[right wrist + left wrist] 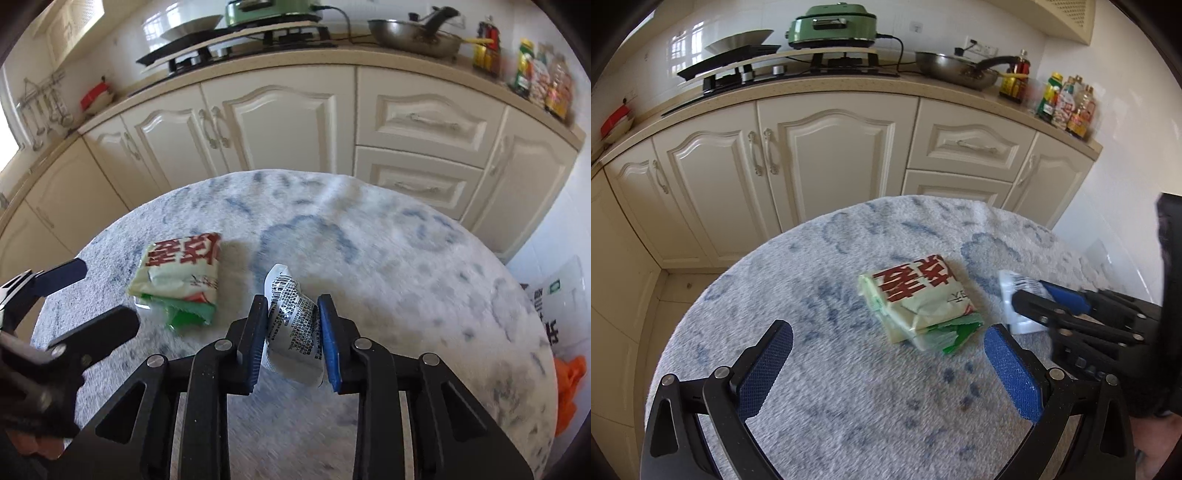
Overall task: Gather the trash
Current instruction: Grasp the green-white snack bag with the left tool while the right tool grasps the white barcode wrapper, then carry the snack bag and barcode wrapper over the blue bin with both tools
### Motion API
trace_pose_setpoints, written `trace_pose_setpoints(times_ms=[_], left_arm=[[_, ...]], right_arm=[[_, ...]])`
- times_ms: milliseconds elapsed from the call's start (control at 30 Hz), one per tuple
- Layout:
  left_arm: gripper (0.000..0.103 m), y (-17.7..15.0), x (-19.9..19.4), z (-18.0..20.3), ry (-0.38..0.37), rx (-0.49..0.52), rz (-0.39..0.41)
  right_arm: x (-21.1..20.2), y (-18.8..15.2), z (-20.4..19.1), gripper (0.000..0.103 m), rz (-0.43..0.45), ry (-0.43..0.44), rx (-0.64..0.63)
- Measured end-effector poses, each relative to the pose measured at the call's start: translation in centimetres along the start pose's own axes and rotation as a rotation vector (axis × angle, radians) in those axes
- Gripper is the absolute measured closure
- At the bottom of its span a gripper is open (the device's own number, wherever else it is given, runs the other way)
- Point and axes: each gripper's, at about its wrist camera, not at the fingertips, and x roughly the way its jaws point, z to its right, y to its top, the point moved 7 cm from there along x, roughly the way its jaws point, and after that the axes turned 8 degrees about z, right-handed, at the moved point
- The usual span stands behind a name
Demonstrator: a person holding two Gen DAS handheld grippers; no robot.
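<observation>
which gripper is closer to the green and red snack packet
Left. The left gripper stands open just short of the green and red packet, fingers either side of it. The right gripper is off to the packet's side, clamped on the white wrapper.

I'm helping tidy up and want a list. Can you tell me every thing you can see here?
Snack packet: one, pale green with red letters, middle of the table.
White wrapper: one, white with black print, pinched in the right tool.
Table cover: one, fluffy grey-blue, over the round table.
Cooker: one, green, on the stove.
Pan: one, silver, on the counter.
Bottles: several, mixed colours, right end of the counter.
Cabinets: cream, under the counter.
Left tool: one, black with blue pads, open, near the snack packet.
Right tool: one, black with blue pads, shut on the white wrapper.
</observation>
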Motion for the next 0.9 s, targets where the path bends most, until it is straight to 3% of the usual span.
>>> trace_pose_setpoints(times_ms=[267,333,367,400,433,500,900], left_arm=[[0.001,0.1,5.9,2.5,0.014,0.051,-0.06],[0.003,0.2,6.8,3.1,0.025,0.088,-0.053],[0.011,0.3,7.0,3.6,0.005,0.091,-0.042],[0.024,0.3,6.9,3.8,-0.012,0.089,-0.028],[0.028,0.5,7.0,3.9,-0.026,0.09,-0.026],[0.029,0.3,7.1,4.2,-0.065,0.084,-0.032],[0.041,-2.2,4.2,4.7,-0.122,0.095,-0.032]], right_arm=[[-1.9,-0.5,2.7,0.075,0.007,-0.028,0.047],[-2.1,-0.4,2.9,0.075,0.011,-0.027,0.052],[-2.2,-0.5,3.0,0.075,0.013,-0.025,0.053],[-2.3,-0.5,3.0,0.075,0.014,-0.023,0.056],[-2.3,-0.5,3.1,0.075,0.014,-0.022,0.059],[-2.6,-0.5,3.1,0.075,0.019,-0.018,0.062],[-5.7,-1.6,4.0,0.075,0.039,-0.019,0.089]])
